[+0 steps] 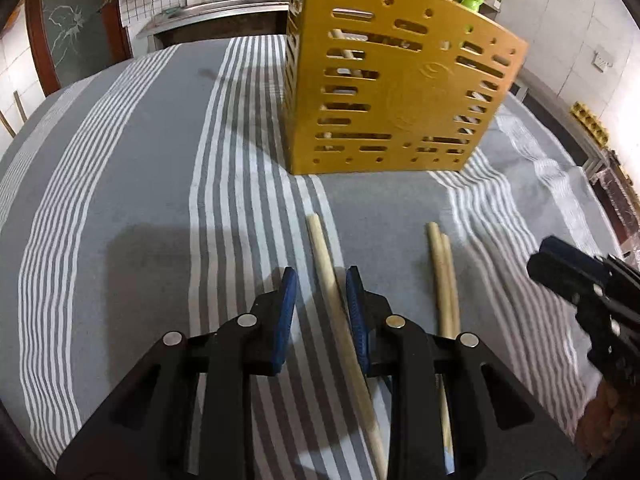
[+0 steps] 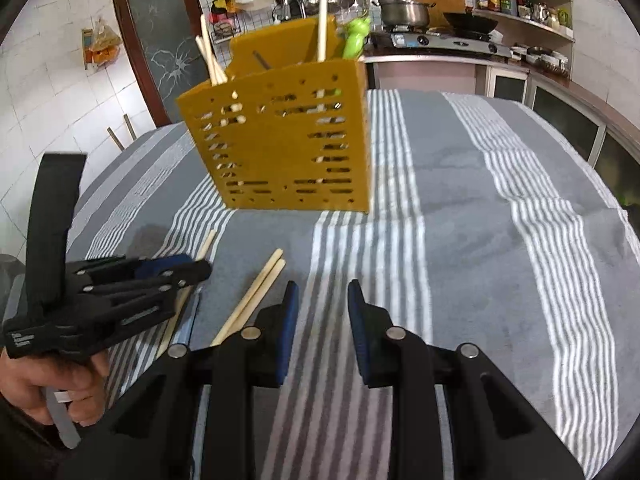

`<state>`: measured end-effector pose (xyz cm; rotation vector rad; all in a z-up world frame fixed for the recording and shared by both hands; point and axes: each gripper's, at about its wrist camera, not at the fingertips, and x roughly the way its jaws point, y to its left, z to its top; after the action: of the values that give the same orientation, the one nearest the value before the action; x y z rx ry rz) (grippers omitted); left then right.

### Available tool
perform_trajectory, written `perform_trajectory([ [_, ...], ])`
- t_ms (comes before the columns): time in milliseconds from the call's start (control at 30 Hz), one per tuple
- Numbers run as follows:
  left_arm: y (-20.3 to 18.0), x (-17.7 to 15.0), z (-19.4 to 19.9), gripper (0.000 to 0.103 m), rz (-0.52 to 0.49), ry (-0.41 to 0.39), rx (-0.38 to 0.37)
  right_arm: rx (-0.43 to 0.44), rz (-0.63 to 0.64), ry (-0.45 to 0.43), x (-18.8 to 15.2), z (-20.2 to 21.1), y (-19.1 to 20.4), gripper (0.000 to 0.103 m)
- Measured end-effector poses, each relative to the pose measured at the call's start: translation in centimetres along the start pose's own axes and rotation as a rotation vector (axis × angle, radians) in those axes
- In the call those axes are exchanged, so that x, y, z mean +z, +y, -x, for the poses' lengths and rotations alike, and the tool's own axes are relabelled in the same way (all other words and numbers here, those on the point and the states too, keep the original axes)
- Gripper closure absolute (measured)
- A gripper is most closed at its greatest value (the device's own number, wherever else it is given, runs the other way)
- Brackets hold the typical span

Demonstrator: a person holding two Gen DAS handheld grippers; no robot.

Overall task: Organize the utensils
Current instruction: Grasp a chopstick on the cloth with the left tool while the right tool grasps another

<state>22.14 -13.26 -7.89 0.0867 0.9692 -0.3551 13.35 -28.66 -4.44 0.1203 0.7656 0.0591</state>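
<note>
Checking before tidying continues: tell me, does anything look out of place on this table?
Yes. Loose chopsticks lie flat on the striped cloth instead of standing in the yellow holder: a single chopstick and a pair.

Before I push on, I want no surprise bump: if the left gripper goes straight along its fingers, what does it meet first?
Probably the single chopstick, lying between the open left gripper fingers on the striped cloth. The yellow holder stands farther off.
</note>
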Motion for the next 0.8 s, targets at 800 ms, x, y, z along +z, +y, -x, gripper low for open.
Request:
perform_trajectory([
  [800, 3.8, 0.9, 0.0, 0.099, -0.001, -0.005, 0.01, -0.071, 0.059, 0.14, 0.3, -5.8, 5.8, 0.07],
])
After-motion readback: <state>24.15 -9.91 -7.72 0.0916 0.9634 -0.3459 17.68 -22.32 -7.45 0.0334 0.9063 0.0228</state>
